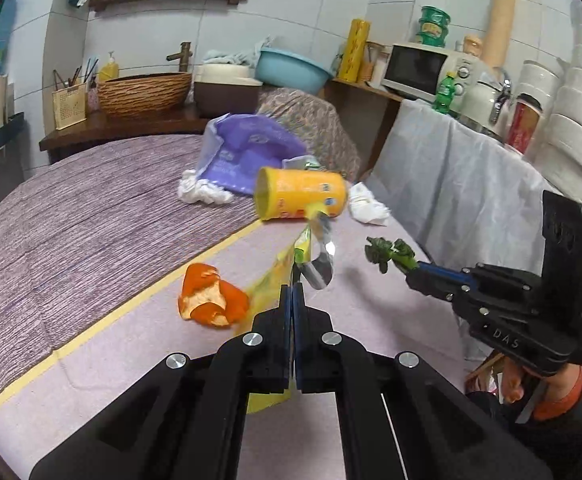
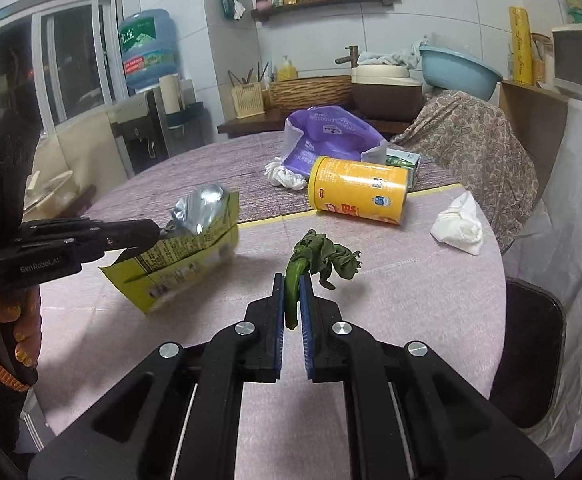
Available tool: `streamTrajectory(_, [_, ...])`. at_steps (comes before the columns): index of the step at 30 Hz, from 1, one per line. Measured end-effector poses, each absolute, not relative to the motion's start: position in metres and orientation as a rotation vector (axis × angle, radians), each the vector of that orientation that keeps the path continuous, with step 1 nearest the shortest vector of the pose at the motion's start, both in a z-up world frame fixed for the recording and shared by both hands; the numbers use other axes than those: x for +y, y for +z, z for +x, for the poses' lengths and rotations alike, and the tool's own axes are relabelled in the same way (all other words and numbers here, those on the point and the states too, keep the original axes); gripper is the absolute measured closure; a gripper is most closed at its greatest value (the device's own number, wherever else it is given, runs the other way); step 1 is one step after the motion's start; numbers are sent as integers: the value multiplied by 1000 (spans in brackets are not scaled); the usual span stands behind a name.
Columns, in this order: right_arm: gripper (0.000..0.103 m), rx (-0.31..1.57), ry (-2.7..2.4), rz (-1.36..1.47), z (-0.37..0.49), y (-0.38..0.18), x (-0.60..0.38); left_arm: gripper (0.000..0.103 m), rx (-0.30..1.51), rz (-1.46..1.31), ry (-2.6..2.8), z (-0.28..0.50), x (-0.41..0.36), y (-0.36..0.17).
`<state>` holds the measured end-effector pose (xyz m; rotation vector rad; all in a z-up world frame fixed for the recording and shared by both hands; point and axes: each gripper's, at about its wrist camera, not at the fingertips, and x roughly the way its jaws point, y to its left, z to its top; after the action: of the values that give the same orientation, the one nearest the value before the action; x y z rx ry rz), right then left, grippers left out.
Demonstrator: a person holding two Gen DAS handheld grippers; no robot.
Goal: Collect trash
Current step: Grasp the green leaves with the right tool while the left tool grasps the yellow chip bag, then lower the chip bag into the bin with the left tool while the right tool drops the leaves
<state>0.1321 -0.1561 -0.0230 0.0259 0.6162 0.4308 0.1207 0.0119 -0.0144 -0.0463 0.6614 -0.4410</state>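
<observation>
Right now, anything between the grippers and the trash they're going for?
No. Left gripper is shut on the yellow wrapper, right gripper on the wilted green leaf. No bin is visible.

your round table point(image 2: 411, 300) wears purple cloth. on it lie a yellow can point(image 2: 357, 194), purple bag point(image 2: 327, 136) and white tissue point(image 2: 459, 230) at the far side. orange peel point(image 1: 211, 300) sits near left.

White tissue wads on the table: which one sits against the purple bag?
The wad at the purple bag's foot, left of the yellow can. The other wad lies alone on the table's right side, nothing touching it.
</observation>
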Motion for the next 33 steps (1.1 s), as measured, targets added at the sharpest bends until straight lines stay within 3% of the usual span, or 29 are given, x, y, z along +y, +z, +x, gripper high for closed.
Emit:
streamTrajectory(11, [94,568,356,145,98,-23,-224,101,599,5,-557,113,-45,4])
streamTrajectory(15, [94,562,298,136,93,-24,-242,100,661,77,-558,112,-56,-5])
streamTrajectory(17, [95,562,284,151,92,-25,-250,87,695,118,-541,109,-63,-18])
streamTrajectory(18, [94,561,284,156,92,-26,-251,63,715,121,-538,109,-65,-25])
streamTrajectory(19, [95,562,283,155,91,-26,-252,45,735,122,-527,107,-67,-32])
streamTrajectory(20, [95,562,281,153,91,-27,-253,44,752,137,-515,105,-71,-40])
streamTrajectory(27, [94,557,294,150,90,-27,-247,45,839,294,-402,110,-84,-84])
streamTrajectory(29, [94,551,295,151,89,-26,-247,57,856,267,-395,115,-79,-89])
streamTrajectory(31, [94,550,294,148,87,-26,-247,91,854,219,-395,120,-71,-87])
streamTrajectory(33, [94,551,292,151,88,-26,-248,96,862,175,-399,126,-65,-87])
